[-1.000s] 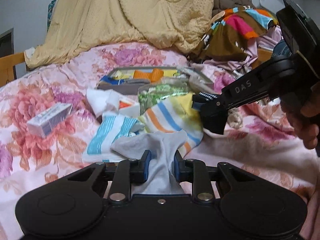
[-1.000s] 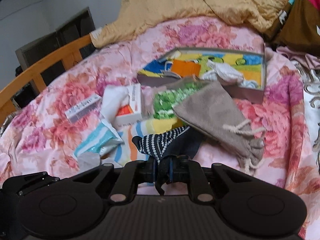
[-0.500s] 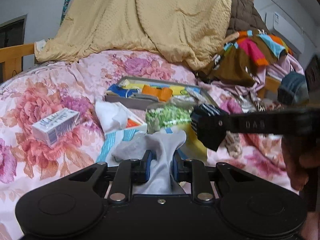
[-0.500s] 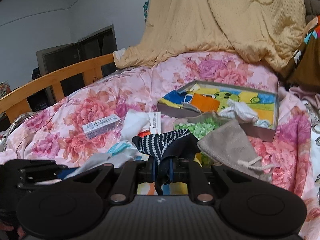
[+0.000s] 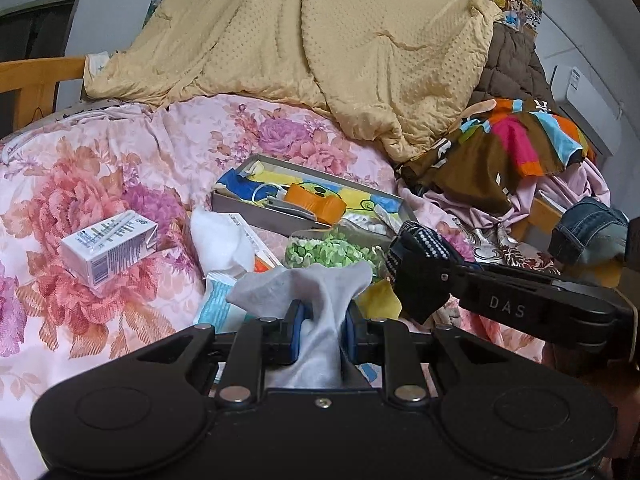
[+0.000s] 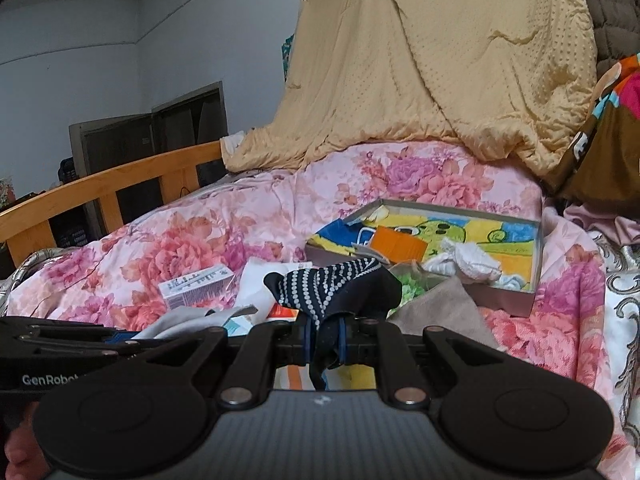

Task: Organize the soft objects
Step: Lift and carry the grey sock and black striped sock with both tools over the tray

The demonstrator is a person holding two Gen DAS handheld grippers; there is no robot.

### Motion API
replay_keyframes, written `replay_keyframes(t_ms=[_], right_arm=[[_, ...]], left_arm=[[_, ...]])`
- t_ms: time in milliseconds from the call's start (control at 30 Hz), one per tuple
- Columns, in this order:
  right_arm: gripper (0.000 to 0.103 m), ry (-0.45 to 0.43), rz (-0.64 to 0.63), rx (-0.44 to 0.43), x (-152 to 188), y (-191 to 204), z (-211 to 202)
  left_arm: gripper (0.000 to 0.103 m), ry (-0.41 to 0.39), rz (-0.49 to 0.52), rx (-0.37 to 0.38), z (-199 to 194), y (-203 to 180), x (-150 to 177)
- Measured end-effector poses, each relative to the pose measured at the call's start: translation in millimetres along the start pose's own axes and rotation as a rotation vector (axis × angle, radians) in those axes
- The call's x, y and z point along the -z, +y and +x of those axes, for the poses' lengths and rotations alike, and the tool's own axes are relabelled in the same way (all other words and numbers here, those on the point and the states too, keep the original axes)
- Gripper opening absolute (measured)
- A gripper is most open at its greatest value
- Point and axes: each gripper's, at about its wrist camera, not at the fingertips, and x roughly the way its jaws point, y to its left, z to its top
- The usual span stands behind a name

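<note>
Left wrist view: left gripper (image 5: pixel 320 330) has its jaws clamped on a grey sock (image 5: pixel 316 300), whose loose end fans up above the blue pads
Right wrist view: right gripper (image 6: pixel 323 338) has its jaws pressed tight on a dark dotted sock (image 6: pixel 336 284), held up clear of the bed
Between the grippers: the two are near each other; the right one reaches in from the right of the left wrist view with the dotted sock bunched at its tip
Under the socks: a striped cloth (image 6: pixel 296 378) and a green patterned bag (image 5: pixel 332 248) lie on the floral bedspread (image 5: pixel 100 184)
Left of them: a small white carton (image 5: pixel 108 252) lies on its side
Further back: an open shallow box (image 6: pixel 500 218) holds an orange pack (image 6: pixel 398 246) and white cloth (image 6: pixel 468 262)
Behind: a yellow quilt (image 5: pixel 360 48) is heaped up
</note>
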Motion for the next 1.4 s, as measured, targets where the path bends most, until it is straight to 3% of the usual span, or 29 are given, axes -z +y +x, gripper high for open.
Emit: replay_keyframes(t_ms=[733, 1100, 1400], right_arm=[[0.014, -0.006, 0.050, 0.052, -5, -15, 22], [0.014, -0.110, 0.051, 0.137, -36, -38, 52], [0.014, -0.206, 0.125, 0.161, -76, -87, 87]], left_arm=[[0.022, -0.019, -0.047, -0.077, 49, 2, -34], [0.022, -0.041, -0.060, -0.059, 92, -4, -73], [0.022, -0.067, -0.041, -0.050, 133, -6, -111]])
